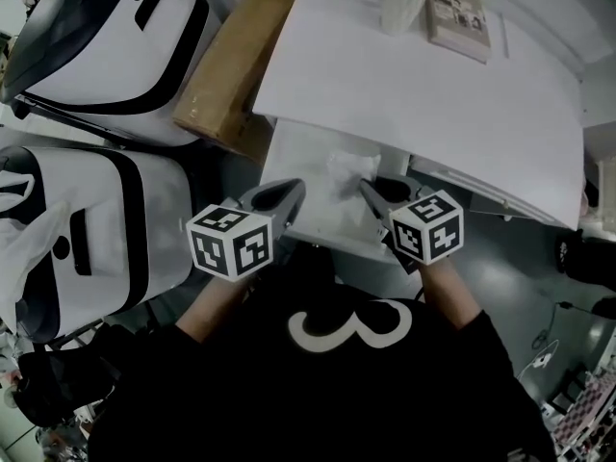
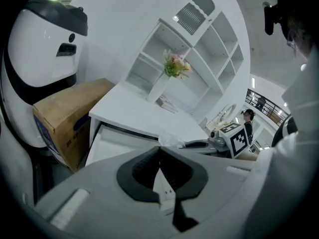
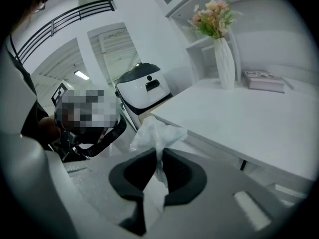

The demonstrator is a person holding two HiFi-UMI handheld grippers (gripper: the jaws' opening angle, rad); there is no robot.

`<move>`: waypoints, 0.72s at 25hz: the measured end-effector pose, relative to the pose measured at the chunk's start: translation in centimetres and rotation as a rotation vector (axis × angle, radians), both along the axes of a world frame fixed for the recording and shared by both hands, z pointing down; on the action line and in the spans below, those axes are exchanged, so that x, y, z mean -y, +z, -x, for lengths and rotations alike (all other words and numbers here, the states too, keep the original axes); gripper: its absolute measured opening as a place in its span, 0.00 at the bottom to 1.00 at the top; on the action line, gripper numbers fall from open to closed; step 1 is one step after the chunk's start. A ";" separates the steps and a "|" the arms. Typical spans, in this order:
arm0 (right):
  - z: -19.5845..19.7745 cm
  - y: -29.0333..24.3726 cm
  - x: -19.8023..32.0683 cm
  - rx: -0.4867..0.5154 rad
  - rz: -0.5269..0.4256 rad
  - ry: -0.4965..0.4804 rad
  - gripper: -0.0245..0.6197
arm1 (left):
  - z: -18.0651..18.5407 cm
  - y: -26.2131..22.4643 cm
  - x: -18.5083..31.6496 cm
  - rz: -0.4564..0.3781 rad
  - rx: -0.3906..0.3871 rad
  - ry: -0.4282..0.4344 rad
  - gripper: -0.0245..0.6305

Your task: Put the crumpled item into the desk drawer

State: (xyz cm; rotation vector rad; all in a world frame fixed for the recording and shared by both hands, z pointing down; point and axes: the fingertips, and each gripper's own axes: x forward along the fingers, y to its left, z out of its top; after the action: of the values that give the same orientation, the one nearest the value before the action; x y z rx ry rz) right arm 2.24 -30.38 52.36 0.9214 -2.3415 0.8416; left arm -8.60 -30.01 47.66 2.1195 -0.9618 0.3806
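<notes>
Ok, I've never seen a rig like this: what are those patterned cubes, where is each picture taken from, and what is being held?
There is no robot. A person holds a two-jaw gripper in each hand, and the cubes are parts of those grippers. The head view looks down from the person's head. The other two views ride on the grippers and look along their jaws. The right gripper is shut on a white crumpled item, above the open drawer of a white desk. The left gripper is shut and empty. On the desk are a vase of flowers and a book. A cardboard box sits beside it.
</notes>
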 end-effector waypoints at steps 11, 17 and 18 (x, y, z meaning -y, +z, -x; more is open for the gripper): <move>1.8 8.2 2.5 -0.103 0.104 -0.034 0.11 | 1.3 3.9 2.5 0.082 0.001 -0.004 0.05; 2.4 12.7 3.1 -0.152 0.168 -0.051 0.11 | 1.7 4.9 3.2 0.114 0.002 -0.010 0.05; 2.4 13.3 3.2 -0.159 0.177 -0.052 0.11 | 1.8 5.1 3.3 0.117 0.001 -0.013 0.05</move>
State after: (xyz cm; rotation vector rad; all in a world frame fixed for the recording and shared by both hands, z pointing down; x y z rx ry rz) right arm -0.18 -33.62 65.68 0.8182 -2.1084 0.9035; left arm -10.42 -33.32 52.71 2.0069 -0.9305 0.4211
